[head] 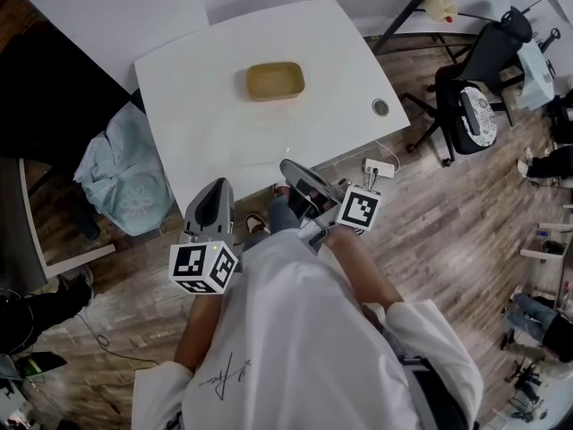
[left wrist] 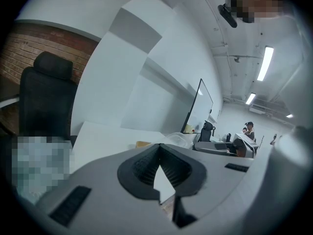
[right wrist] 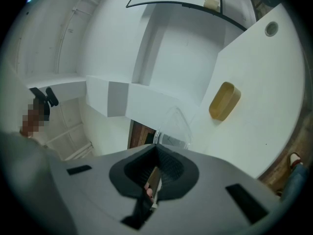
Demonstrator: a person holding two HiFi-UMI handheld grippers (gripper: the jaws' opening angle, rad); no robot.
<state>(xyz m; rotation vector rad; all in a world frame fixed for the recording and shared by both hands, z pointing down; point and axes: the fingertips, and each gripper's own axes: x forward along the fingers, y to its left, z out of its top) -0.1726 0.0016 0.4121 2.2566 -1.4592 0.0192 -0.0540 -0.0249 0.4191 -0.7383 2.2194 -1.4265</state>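
Observation:
My left gripper (head: 218, 186) hangs shut just off the front edge of a white table (head: 206, 88), holding nothing. In the left gripper view its jaws (left wrist: 158, 147) meet at the tips, with the tabletop beyond them. My right gripper (head: 291, 168) is also shut and empty, its tip over the table's front edge. A tan oblong tray (head: 275, 81) lies near the table's far side, well ahead of both grippers; the same tan tray (right wrist: 224, 101) shows in the right gripper view. A clear plastic lid or container (right wrist: 173, 126) lies on the table close in front of the right jaws (right wrist: 155, 147).
A round cable grommet (head: 380, 107) sits near the table's right corner. A black office chair with a backpack (head: 470, 110) stands to the right, a pale blue bag (head: 125, 177) to the left, and a white power strip (head: 379, 167) on the wooden floor. A black chair (left wrist: 46, 102) faces the left gripper.

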